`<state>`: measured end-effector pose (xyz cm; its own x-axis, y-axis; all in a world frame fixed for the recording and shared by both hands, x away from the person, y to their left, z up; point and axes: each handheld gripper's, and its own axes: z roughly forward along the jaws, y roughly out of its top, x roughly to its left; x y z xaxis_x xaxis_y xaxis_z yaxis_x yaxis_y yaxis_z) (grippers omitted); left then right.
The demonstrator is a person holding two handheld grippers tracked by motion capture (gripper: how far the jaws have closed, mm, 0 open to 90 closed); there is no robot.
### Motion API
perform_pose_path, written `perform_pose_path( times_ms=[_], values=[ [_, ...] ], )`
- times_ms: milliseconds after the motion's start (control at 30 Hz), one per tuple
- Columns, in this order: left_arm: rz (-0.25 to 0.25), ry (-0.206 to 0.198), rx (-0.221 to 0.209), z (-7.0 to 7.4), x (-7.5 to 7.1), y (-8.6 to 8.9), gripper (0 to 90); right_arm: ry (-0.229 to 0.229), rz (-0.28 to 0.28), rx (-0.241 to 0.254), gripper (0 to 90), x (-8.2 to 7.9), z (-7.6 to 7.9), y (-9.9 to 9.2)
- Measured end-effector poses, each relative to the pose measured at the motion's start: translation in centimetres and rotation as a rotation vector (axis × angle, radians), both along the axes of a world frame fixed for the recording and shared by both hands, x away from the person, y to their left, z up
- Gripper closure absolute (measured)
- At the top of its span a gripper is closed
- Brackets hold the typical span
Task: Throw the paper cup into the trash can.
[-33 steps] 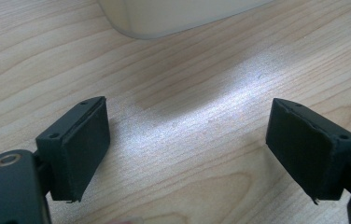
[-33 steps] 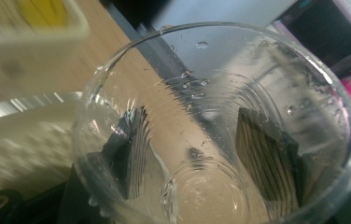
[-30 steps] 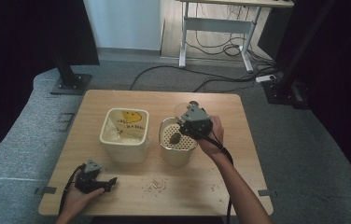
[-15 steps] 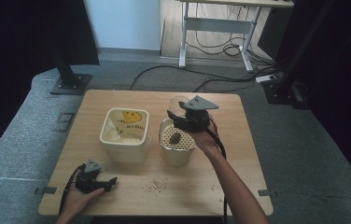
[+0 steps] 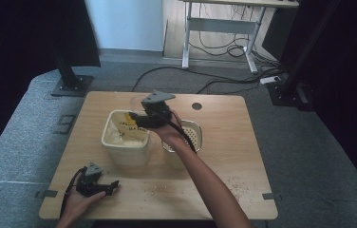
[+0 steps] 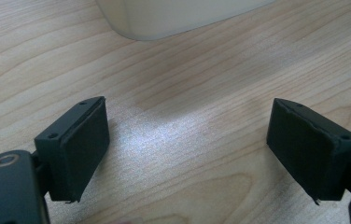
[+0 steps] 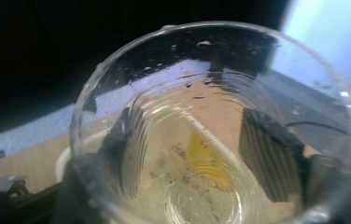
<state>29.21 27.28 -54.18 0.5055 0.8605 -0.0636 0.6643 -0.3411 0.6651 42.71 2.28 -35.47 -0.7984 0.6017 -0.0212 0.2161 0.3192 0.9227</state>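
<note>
Cup [image 7: 220, 135], clear plastic and beaded with droplets, sits pinched between the jaws of the right gripper [image 5: 141, 118], which holds it tipped over the white bin [image 5: 125, 138] at the middle of the tabletop [image 5: 224, 156]. In the right gripper view its mouth faces the camera, and through the wall show both dark jaws and the bin's yellow print below. I judge the step in hand to be emptying the cup into the bin. To do it well, keep the cup's lip over the bin's opening rather than its rim, tilt slowly so nothing runs down the outside, and keep the squeeze light, since a thin cup likely buckles or slips when wet. Whether anything remains inside is hard to tell; I see only droplets.

The left gripper [image 5: 101, 186] rests low near the tabletop's front left corner, jaws spread wide with nothing between them, bare wood under them and the bin's base just ahead in its own view. It stands well apart from the pour and could steady the bin if that shifts.

Just right of the bin stands a second pot with a perforated insert [image 5: 191, 135], under the right forearm; a dropped elbow could knock it. Crumbs [image 5: 160, 189] lie scattered near the front edge, out of the way.
</note>
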Motion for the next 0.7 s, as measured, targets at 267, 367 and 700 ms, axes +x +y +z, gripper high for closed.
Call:
perform_pose_path(
  times_ms=[267, 367, 700],
  values=[
    [-0.006, -0.006, 0.003, -0.1, -0.1, 0.1, 13.2, 0.112, 0.01, -0.11, 14.7, 1.6, -1.6, 4.4],
    [-0.006, -0.007, 0.003, -0.1, 0.0, 0.1, 13.3, 0.107, -0.002, -0.092, 13.8, 1.3, -1.3, 3.6],
    [-0.003, -0.018, 0.023, -0.1, -0.1, -0.2, 13.0, 0.026, -0.05, 0.01, 19.6, -2.0, 0.0, -3.9]
  ],
)
